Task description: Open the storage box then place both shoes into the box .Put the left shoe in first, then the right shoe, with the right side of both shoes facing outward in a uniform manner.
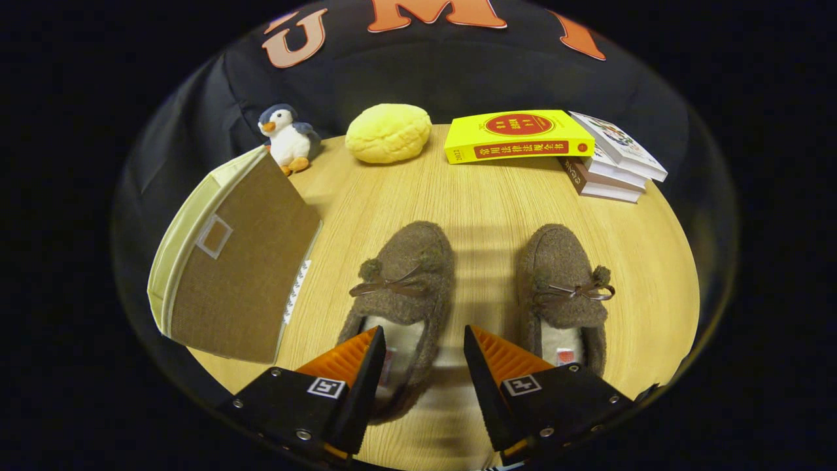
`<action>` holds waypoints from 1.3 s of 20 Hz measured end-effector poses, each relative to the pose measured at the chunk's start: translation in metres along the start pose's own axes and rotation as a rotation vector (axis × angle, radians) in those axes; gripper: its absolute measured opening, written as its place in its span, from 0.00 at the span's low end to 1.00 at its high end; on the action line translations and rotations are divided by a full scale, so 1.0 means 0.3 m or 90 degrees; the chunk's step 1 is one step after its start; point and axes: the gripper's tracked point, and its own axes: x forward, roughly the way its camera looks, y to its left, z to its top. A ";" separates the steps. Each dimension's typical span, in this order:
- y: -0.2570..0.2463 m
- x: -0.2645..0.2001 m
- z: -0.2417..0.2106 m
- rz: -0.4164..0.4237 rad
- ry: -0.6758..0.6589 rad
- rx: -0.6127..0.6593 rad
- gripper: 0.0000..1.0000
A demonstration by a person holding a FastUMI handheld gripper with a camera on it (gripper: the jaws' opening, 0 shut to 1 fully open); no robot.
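My gripper [422, 340] is spread wide, nothing pinched. The left finger hangs over the heel opening of the left shoe [402, 288], and the right finger sits in the gap btw the two shoes, so the left shoe's inner side wall lies btw my fingers. My guess: I'm lined up w/ that wall bc the left shoe goes in first. But the box isn't open yet, so this may just be a hover.

Right shoe [567, 294] is at approx 2 o'clock from my tips, beside the left one but apart from it. Both toes point to 12, heels toward me, bows on top. Parallel like that prob. so each can be taken the same way and end up facing alike.

Storage box [229, 261] at 10 o'clock, near the left shoe but not touching. Its brown flap looks closed, and the box seems tilted or on its side; can't tell which. Opening it comes first, I reckon.

All on a wooden table [484, 196]. Far off: penguin toy [286, 139] at 11, yellow bun-shaped cushion [388, 133] near 12, stack of books [556, 147] at 1. Out of the way.
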 end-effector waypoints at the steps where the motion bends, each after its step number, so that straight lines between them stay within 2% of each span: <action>1: -0.002 0.023 -0.002 0.001 0.006 0.002 0.71; 3: 0.008 0.065 -0.011 0.009 0.024 0.006 0.64; 6: -0.009 0.111 0.008 -0.007 0.029 0.029 0.43; 8: 0.002 0.131 0.013 -0.005 0.033 0.046 0.37; 11: 0.006 0.126 0.009 -0.011 0.043 0.056 0.25; 14: 0.010 0.091 0.022 -0.005 0.059 0.104 0.09; 17: 0.048 0.009 0.087 0.003 0.032 0.116 0.04; 22: 0.197 -0.202 0.264 0.033 -0.025 0.112 0.04; 26: 0.380 -0.337 0.383 0.074 -0.049 0.096 0.04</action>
